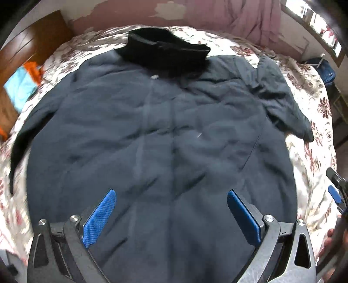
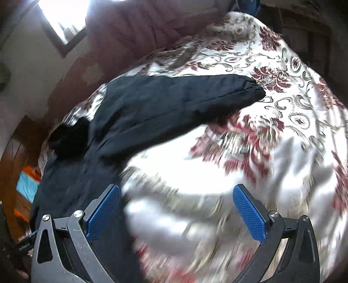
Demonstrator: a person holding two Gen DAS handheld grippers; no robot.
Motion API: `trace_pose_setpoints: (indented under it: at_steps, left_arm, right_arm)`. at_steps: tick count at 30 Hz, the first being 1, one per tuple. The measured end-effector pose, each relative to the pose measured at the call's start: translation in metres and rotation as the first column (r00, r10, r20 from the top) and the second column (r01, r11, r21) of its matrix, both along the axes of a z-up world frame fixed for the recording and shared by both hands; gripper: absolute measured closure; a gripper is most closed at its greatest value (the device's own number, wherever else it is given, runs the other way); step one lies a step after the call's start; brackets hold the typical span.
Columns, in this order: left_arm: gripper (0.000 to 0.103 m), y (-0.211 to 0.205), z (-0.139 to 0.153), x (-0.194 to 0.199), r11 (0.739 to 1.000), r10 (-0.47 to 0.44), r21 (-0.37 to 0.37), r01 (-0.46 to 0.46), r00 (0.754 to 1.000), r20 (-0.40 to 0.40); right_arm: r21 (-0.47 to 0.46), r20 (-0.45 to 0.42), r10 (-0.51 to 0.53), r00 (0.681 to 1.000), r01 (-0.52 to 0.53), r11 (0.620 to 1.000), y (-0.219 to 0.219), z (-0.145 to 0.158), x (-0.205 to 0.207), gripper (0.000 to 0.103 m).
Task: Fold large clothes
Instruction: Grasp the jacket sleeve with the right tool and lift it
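Note:
A large dark navy coat [image 1: 163,130] lies spread flat on the bed, its black hood [image 1: 165,50] at the far end. Its right sleeve [image 1: 280,98] lies out to the right; the same sleeve [image 2: 174,102] crosses the right wrist view. My left gripper [image 1: 171,196] is open and empty above the coat's lower part. My right gripper [image 2: 176,191] is open and empty over the bedspread at the coat's right edge; it also shows at the right edge of the left wrist view [image 1: 336,191].
The bed has a white bedspread with dark red flowers [image 2: 271,76]. A pink wall and curtain [image 1: 250,19] stand behind it. A wooden cabinet [image 1: 28,43] with orange and blue items [image 1: 24,85] is to the left. A window [image 2: 63,15] is at the back.

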State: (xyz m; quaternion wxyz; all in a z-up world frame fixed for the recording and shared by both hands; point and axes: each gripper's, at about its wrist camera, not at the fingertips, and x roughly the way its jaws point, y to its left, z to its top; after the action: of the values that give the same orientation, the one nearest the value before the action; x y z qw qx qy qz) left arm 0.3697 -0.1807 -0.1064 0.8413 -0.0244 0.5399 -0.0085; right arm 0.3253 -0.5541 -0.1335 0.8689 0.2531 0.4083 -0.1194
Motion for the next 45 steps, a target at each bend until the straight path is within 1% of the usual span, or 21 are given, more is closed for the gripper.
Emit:
trace_pose_setpoints:
  at_steps: [5,9,12,16,18,20,21,24,25,26,27,28,29,32,35,36,37,39,42,44,45]
  left_arm:
    - [0.000,-0.042,-0.016,0.052,0.999,-0.016,-0.035,0.017,1.000,0.026]
    - [0.000,-0.068,-0.028,0.088,0.996,0.004,-0.085,0.001,0.998,0.057]
    - [0.000,-0.084,-0.036,0.108,0.992,0.017,-0.129,-0.008,0.998,0.064]
    - [0.000,-0.098,-0.045,0.129,0.973,0.001,-0.232,0.015,0.998,0.069]
    - [0.000,-0.105,-0.049,0.137,0.965,-0.010,-0.259,0.028,0.998,0.070]
    - [0.000,-0.113,-0.055,0.145,0.962,-0.026,-0.271,0.041,0.998,0.057]
    - [0.000,-0.115,-0.058,0.148,0.960,-0.031,-0.278,0.043,0.998,0.047]
    - [0.000,-0.116,-0.069,0.154,0.946,-0.038,-0.321,0.036,0.999,0.002]
    - [0.000,-0.116,-0.072,0.155,0.943,-0.034,-0.330,0.029,0.999,-0.009]
    - [0.000,-0.116,-0.074,0.156,0.942,-0.036,-0.335,0.029,0.999,-0.013]
    - [0.000,-0.117,-0.075,0.157,0.945,-0.044,-0.326,0.036,0.999,-0.017]
    - [0.000,-0.120,-0.076,0.158,0.950,-0.057,-0.309,0.049,0.998,-0.020]
    - [0.000,-0.122,-0.076,0.157,0.953,-0.070,-0.298,0.060,0.997,-0.024]
    - [0.000,-0.122,-0.076,0.159,0.949,-0.102,-0.306,0.080,0.993,-0.057]
    - [0.001,-0.111,-0.073,0.158,0.942,-0.108,-0.328,0.069,0.989,-0.101]
    - [0.002,-0.104,-0.071,0.155,0.943,-0.104,-0.328,0.062,0.988,-0.111]
    - [0.002,-0.098,-0.069,0.152,0.944,-0.101,-0.324,0.059,0.988,-0.113]
    - [0.002,-0.082,-0.060,0.145,0.947,-0.096,-0.317,0.059,0.990,-0.101]
    - [0.002,-0.051,-0.045,0.134,0.947,-0.077,-0.318,0.051,0.995,-0.069]
    - [0.002,-0.029,-0.036,0.128,0.943,-0.068,-0.328,0.046,0.996,-0.054]
    - [0.002,-0.016,-0.031,0.126,0.943,-0.065,-0.330,0.046,0.997,-0.046]
  right_arm:
    - [0.097,-0.022,-0.023,0.999,0.025,0.995,-0.065,-0.031,0.066,0.001]
    - [0.196,-0.007,-0.125,0.992,0.124,0.973,-0.112,-0.049,0.108,0.001]
    - [0.248,-0.023,-0.182,0.983,0.182,0.952,-0.129,-0.061,0.123,0.001]
    - [0.329,-0.076,-0.218,0.973,0.231,0.916,-0.142,-0.082,0.143,0.001]
    - [0.363,-0.091,-0.253,0.963,0.268,0.892,-0.145,-0.090,0.147,0.005]
    - [0.375,-0.110,-0.298,0.948,0.318,0.871,-0.149,-0.097,0.150,0.019]
    - [0.374,-0.120,-0.320,0.940,0.341,0.863,-0.149,-0.101,0.151,0.023]
    - [0.359,-0.137,-0.331,0.934,0.359,0.862,-0.149,-0.108,0.151,0.042]
    - [0.358,-0.133,-0.343,0.930,0.368,0.858,-0.150,-0.110,0.150,0.052]
    - [0.381,-0.124,-0.350,0.929,0.370,0.847,-0.152,-0.111,0.149,0.067]
    - [0.404,-0.116,-0.352,0.929,0.368,0.838,-0.154,-0.112,0.149,0.076]
    - [0.436,-0.105,-0.355,0.929,0.364,0.823,-0.155,-0.112,0.150,0.090]
    - [0.435,-0.111,-0.366,0.924,0.376,0.818,-0.154,-0.109,0.152,0.094]
    - [0.366,-0.106,-0.359,0.927,0.372,0.853,-0.146,-0.090,0.162,0.099]
    - [0.244,-0.037,-0.338,0.940,0.336,0.910,-0.132,-0.047,0.175,0.099]
    - [0.189,-0.003,-0.318,0.948,0.313,0.931,-0.125,-0.029,0.180,0.099]
    - [0.099,0.041,-0.280,0.959,0.275,0.956,-0.113,-0.004,0.188,0.099]
    - [-0.021,0.098,-0.214,0.972,0.217,0.976,-0.092,0.031,0.191,0.099]
    - [-0.216,0.178,-0.047,0.983,0.086,0.973,-0.041,0.090,0.199,0.099]
    - [-0.315,0.202,0.054,0.978,0.013,0.949,-0.013,0.118,0.205,0.099]
    - [-0.380,0.211,0.133,0.968,-0.043,0.924,0.014,0.133,0.210,0.099]
